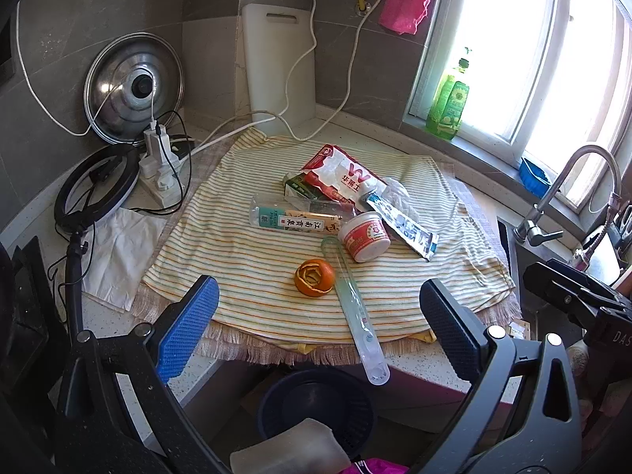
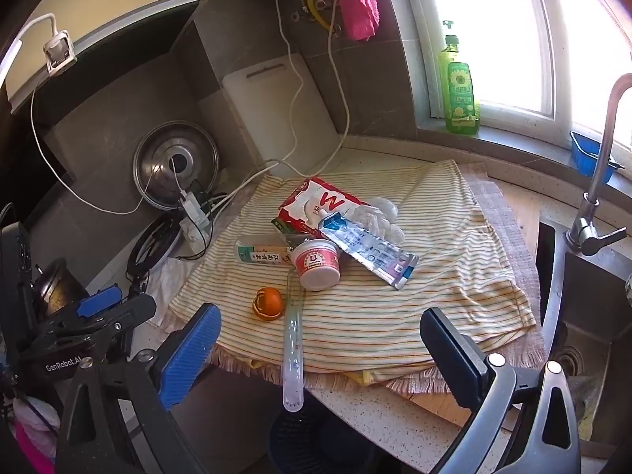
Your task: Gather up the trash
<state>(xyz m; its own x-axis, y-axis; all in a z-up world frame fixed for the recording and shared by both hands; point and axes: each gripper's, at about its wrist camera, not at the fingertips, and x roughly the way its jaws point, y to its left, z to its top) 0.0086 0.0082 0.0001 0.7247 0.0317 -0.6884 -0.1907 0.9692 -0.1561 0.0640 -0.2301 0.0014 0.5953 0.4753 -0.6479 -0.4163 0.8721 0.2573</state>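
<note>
**Trash sits on the cloth, both grippers wide & empty**

Left gripper point(image 1: 320, 324) hangs over the near edge of the striped cloth point(image 1: 414, 276), jaws spread, holding nothing. Right gripper point(image 2: 320, 351) is the same: wide apart, nothing in it.

Trash is in a pile mid-cloth: orange peel point(image 1: 314, 277) near the front, clear tube point(image 1: 353, 308) just beside it w/ its end past the counter edge, white cup point(image 1: 364, 236) on its side, bottle point(image 1: 294, 218), red bag point(image 1: 341, 175) & silver wrapper point(image 1: 403, 221) behind. Dark bin point(image 1: 316, 410) is on the floor below the edge.

A speckled countertop point(image 1: 118, 328) carries a fringed mat point(image 1: 221, 339) under a striped cloth point(image 1: 245, 276); left of the cloth lie a white tissue point(image 1: 118, 252) and power strip point(image 1: 158, 173).
</note>
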